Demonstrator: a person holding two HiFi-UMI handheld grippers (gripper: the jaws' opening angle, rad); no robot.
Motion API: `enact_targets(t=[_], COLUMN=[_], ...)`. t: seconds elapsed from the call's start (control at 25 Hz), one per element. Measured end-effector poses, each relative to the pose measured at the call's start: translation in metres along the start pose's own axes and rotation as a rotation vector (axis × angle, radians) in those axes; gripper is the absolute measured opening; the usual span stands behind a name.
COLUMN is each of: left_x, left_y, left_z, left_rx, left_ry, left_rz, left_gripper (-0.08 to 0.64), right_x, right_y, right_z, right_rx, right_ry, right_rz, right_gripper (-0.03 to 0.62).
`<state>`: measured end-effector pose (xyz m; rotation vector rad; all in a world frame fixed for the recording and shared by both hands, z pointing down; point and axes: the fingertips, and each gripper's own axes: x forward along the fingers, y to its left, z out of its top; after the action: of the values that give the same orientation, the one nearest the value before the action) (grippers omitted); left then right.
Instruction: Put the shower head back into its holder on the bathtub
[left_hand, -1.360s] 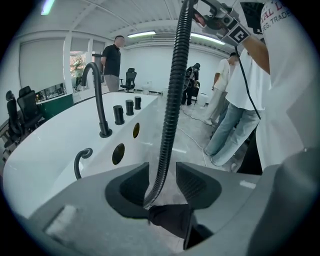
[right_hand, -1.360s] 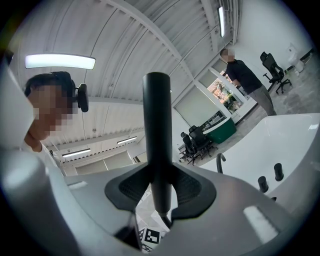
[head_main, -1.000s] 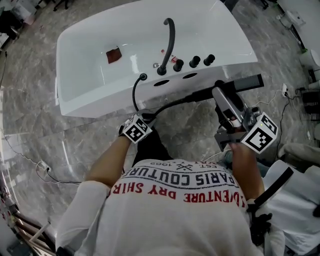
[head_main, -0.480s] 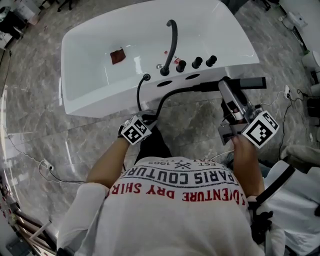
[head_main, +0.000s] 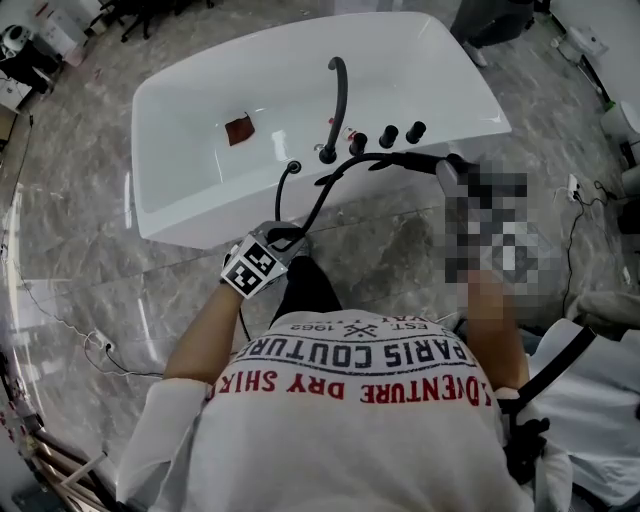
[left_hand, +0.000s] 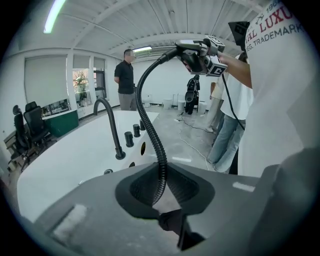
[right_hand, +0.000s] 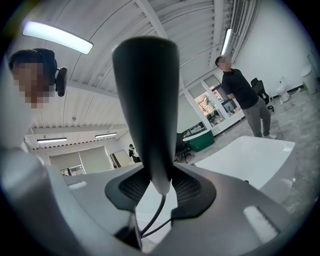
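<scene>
From the head view, the white acrylic bathtub (head_main: 200, 210) lies at twelve o'clock of the person. A curved black metal spout (head_main: 338, 100) and three round black knobs (head_main: 388, 136) stand on its near rim. The right gripper (right_hand: 160, 186) is clamped on the handle of the black stick-shaped shower head (right_hand: 146, 95), held in the air at three o'clock of the spout's foot, by the knobs. The left gripper (left_hand: 160, 189), at seven o'clock of that foot, has its jaws closed on the black ribbed flexible hose (left_hand: 150, 115), which arcs up to the shower head.
</scene>
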<state>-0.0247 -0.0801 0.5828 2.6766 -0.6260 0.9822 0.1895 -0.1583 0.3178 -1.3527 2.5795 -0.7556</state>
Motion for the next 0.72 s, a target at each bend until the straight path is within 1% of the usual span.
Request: enact_targets(t=[0.2,0.4,0.64,0.72], left_x=[-0.019,-0.034,-0.051,-0.054], left_y=[0.022,0.046,0.08,0.092], left_z=[0.022,0.039,0.072,0.077], left_rx=[-0.018,0.012,0.028,0.015], left_ry=[-0.037,-0.04,-0.105,-0.12], left_rz=[0.048,0.121,0.205,0.23], left_gripper=[0.054,0.054,0.054,0.054], right_x=[-0.002,-0.007,-0.017,-0.018], right_y=[-0.004,-0.006,-0.01,-0.013], right_z=[0.0,0.005,0.023,0.023], right_rx=[0.017,0.012,0.009,0.01], right_ry=[-0.019,-0.047,-0.092,-0.098], right_rz=[-0.009,-0.008,-0.014,-0.017], right_gripper=[0.137,0.137,0.137,0.137])
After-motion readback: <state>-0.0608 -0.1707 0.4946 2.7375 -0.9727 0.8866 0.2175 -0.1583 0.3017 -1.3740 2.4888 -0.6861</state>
